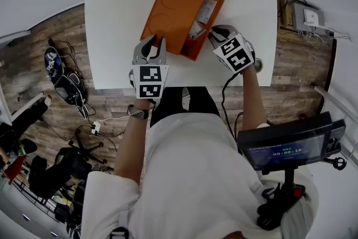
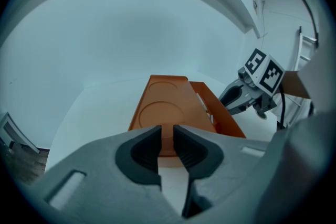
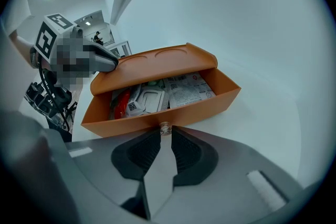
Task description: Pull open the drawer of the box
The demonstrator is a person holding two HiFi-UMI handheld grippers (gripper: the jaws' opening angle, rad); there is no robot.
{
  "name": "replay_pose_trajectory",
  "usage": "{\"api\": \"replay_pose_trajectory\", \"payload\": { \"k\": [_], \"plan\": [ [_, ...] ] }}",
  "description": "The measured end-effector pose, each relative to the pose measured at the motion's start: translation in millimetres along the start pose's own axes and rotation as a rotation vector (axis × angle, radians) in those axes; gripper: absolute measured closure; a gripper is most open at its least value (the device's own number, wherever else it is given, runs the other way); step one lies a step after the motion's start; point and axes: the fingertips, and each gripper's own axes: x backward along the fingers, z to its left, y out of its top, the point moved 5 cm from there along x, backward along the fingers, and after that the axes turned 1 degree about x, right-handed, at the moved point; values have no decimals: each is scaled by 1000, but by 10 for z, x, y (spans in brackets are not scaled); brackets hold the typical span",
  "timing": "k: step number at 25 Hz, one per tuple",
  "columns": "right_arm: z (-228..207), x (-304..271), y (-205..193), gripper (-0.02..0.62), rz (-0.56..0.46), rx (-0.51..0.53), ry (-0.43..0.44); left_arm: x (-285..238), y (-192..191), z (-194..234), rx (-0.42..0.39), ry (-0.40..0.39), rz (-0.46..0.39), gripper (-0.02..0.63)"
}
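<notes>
The drawer (image 3: 157, 115) stands pulled out of the orange box (image 3: 152, 68) toward your right tongs (image 3: 166, 136), which are clamped on its small knob (image 3: 165, 127), with packets (image 3: 184, 89) inside. Your left tongs (image 2: 167, 134), slightly apart and gripping nothing, sit at the box's near end on the white worktop (image 1: 117, 19).

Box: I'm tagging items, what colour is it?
Orange box, clearest in the right gripper view.

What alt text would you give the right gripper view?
The right gripper grips the small knob on the drawer of an orange box, and the drawer stands open on a white table. Packets lie inside the drawer.
</notes>
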Motion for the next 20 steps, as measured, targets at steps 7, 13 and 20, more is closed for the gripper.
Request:
{"api": "replay_pose_trajectory", "payload": {
  "k": [7,13,20],
  "plan": [
    [-12,14,-23,527,3,-16,3,-12,-1,7,1,1,1,531],
    [-57,60,-86,528,27,-28,-8,-20,2,2,1,0,2,531],
    [-95,130,-253,528,52,-49,-12,-42,-13,10,-2,0,0,531]
  ]
}}
